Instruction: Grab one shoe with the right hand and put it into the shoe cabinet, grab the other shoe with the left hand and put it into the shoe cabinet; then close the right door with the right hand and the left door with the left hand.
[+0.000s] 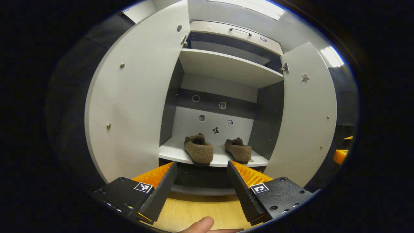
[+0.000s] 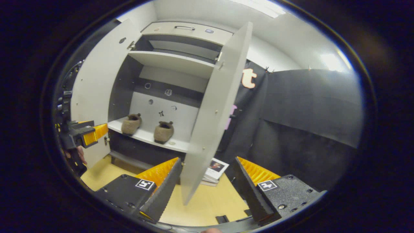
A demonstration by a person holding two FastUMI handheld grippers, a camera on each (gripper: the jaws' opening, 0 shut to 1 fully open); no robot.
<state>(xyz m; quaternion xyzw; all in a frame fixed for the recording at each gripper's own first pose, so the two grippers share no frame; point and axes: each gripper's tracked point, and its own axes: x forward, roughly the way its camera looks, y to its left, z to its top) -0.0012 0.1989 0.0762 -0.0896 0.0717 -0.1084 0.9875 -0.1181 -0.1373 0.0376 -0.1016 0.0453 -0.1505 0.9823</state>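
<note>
Both shoes [image 1: 198,149] [image 1: 238,150] lie lengthwise on the cabinet shelf [image 1: 171,152], toes toward you; your left gripper [image 1: 202,187] and right gripper [image 2: 207,184] gape wide, empty.

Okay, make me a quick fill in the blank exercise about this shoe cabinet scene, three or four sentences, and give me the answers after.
1. Both brown shoes, left shoe and right shoe, sit on the cabinet's ____ shelf.
2. The shelf above them holds ____ shoes.
3. The right door and left door are both ____.
4. The left gripper and right gripper each hold ____.

Answers: lower; no; open; nothing
</note>
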